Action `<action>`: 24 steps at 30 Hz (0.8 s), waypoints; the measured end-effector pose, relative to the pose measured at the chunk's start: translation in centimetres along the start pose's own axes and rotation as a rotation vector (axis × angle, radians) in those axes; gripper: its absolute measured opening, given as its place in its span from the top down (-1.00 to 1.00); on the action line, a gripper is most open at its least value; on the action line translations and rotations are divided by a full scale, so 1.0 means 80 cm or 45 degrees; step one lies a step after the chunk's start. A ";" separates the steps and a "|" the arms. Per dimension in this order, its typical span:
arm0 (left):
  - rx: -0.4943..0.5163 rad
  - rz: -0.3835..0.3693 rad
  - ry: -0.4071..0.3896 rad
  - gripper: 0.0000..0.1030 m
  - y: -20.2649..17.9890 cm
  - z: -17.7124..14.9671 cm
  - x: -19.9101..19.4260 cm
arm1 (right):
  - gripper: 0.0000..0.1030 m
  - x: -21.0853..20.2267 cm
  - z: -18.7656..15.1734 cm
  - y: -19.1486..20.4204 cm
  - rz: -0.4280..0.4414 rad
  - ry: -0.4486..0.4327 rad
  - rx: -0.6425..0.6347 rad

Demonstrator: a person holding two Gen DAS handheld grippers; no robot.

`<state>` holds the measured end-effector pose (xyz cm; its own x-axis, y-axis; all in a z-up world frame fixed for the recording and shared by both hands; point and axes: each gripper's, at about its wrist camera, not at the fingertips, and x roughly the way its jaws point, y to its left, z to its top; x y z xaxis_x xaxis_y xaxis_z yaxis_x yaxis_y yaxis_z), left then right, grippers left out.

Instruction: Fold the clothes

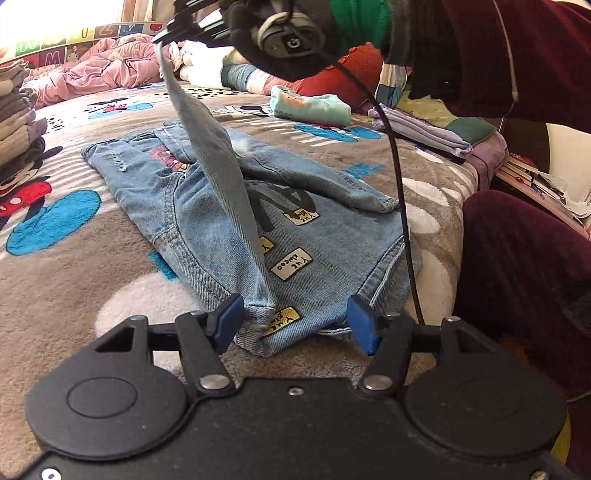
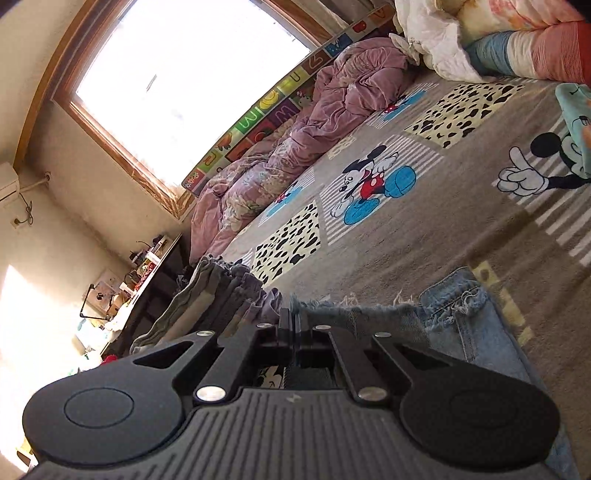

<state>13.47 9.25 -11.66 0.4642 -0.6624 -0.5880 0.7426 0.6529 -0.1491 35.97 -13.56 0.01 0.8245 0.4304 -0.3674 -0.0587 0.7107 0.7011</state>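
A light-blue denim garment (image 1: 314,229) with yellow and white patches lies spread on the cartoon-print blanket (image 1: 74,280). My left gripper (image 1: 295,325) is open, its blue pads (image 1: 229,321) standing on either side of the garment's near hem, not squeezing it. A long denim strip (image 1: 214,147) rises steeply from that hem to my right gripper (image 1: 164,35), held high at the top of the left wrist view. In the right wrist view my right gripper (image 2: 293,321) is shut on the strip's frayed denim edge (image 2: 369,314), with more denim (image 2: 472,332) hanging to its right.
Folded grey clothes (image 1: 18,122) are stacked at the left. A pink quilt (image 1: 107,70) lies at the back. A teal folded garment (image 1: 310,107) and purple folded clothes (image 1: 417,129) sit by the bed's right edge. A person's maroon sleeve (image 1: 517,55), leg (image 1: 524,258) and black cable (image 1: 402,206) are at right.
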 end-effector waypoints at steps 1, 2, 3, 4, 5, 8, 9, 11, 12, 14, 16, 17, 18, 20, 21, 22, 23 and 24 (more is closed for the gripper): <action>0.000 -0.005 -0.001 -0.17 0.001 0.000 -0.001 | 0.93 0.009 -0.003 0.002 -0.008 0.012 -0.010; -0.001 -0.010 -0.001 -0.18 0.001 -0.001 -0.001 | 0.93 0.018 -0.007 0.003 -0.017 0.026 -0.021; -0.001 -0.016 -0.002 -0.18 0.003 -0.001 -0.002 | 0.93 0.028 -0.011 0.006 -0.028 0.037 -0.033; -0.002 -0.022 -0.003 -0.18 0.004 -0.001 -0.002 | 0.93 0.037 -0.016 0.008 -0.039 0.049 -0.045; -0.003 -0.027 -0.003 -0.18 0.005 -0.001 -0.002 | 0.93 0.047 -0.021 0.010 -0.049 0.059 -0.055; -0.006 -0.043 -0.005 -0.19 0.008 -0.001 -0.003 | 0.93 0.069 -0.033 0.011 -0.066 0.089 -0.067; -0.007 -0.048 -0.005 -0.19 0.008 -0.001 -0.003 | 0.93 0.076 -0.037 0.012 -0.069 0.100 -0.071; -0.006 -0.056 -0.005 -0.19 0.010 -0.002 -0.003 | 0.93 0.087 -0.043 0.014 -0.074 0.115 -0.082; -0.007 -0.061 -0.005 -0.19 0.011 -0.002 -0.003 | 0.93 0.091 -0.046 0.015 -0.076 0.121 -0.089; -0.012 -0.072 -0.006 -0.19 0.013 -0.003 -0.004 | 0.93 0.100 -0.050 0.018 -0.081 0.133 -0.101; -0.013 -0.078 -0.006 -0.20 0.015 -0.003 -0.004 | 0.93 0.109 -0.055 0.021 -0.086 0.144 -0.113; -0.014 -0.081 -0.006 -0.20 0.015 -0.003 -0.003 | 0.93 0.113 -0.055 0.020 -0.090 0.145 -0.114; -0.015 -0.084 -0.006 -0.20 0.015 -0.004 -0.002 | 0.93 0.116 -0.056 0.020 -0.096 0.148 -0.116; -0.015 -0.089 -0.004 -0.21 0.016 -0.004 -0.002 | 0.93 0.122 -0.058 0.018 -0.108 0.154 -0.118; -0.015 -0.090 -0.003 -0.21 0.016 -0.004 -0.001 | 0.93 0.125 -0.059 0.017 -0.114 0.158 -0.122; -0.013 -0.091 -0.003 -0.21 0.016 -0.003 -0.001 | 0.93 0.126 -0.060 0.017 -0.120 0.162 -0.129; -0.013 -0.092 -0.002 -0.21 0.016 -0.003 -0.001 | 0.93 0.128 -0.062 0.016 -0.127 0.167 -0.138; -0.012 -0.092 -0.001 -0.22 0.016 -0.003 -0.001 | 0.93 0.130 -0.062 0.015 -0.136 0.173 -0.150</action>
<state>14.29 10.21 -12.03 0.4097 -0.7082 -0.5750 0.7698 0.6066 -0.1986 41.66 -5.43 -6.00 0.7464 0.4149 -0.5203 -0.0472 0.8129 0.5805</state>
